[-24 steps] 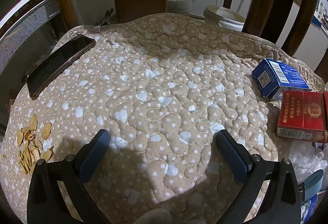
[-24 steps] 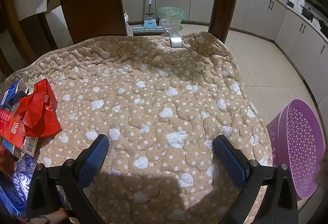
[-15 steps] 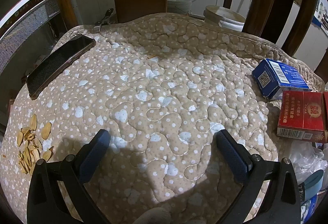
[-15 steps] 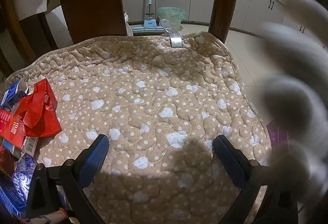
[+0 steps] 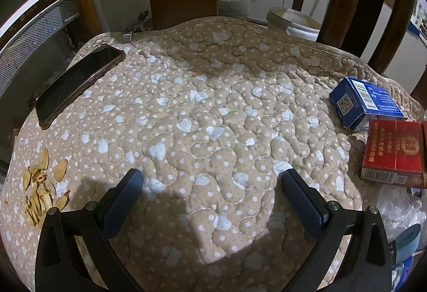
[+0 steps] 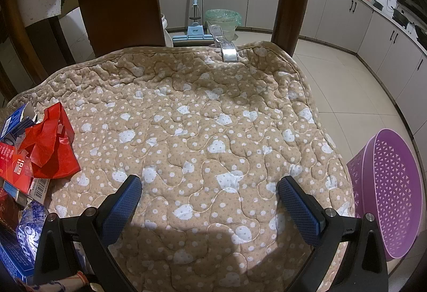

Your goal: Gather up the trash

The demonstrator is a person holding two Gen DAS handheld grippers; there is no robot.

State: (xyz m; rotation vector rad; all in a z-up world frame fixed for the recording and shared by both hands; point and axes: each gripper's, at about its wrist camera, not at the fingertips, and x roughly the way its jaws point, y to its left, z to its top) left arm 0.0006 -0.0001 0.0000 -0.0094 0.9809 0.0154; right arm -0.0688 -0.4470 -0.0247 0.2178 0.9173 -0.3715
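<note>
Both tongs wide open, empty: left tongs (image 5: pixel 210 186), right tongs (image 6: pixel 209 186). Advice: right tongs swing to 9 o'clock, pinch red wrapper (image 6: pixel 50 150) by crumpled edge, carry to purple basket (image 6: pixel 387 201) at 3 o'clock.

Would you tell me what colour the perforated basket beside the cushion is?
Purple; the basket shows only in the right wrist view, at its right edge.

Right gripper (image 6: pixel 208 192) jaws wide, empty, over quilted cushion (image 6: pixel 202 115). Red wrapper (image 6: pixel 52 150) at left edge; purple basket (image 6: pixel 392 198) on floor right.
</note>
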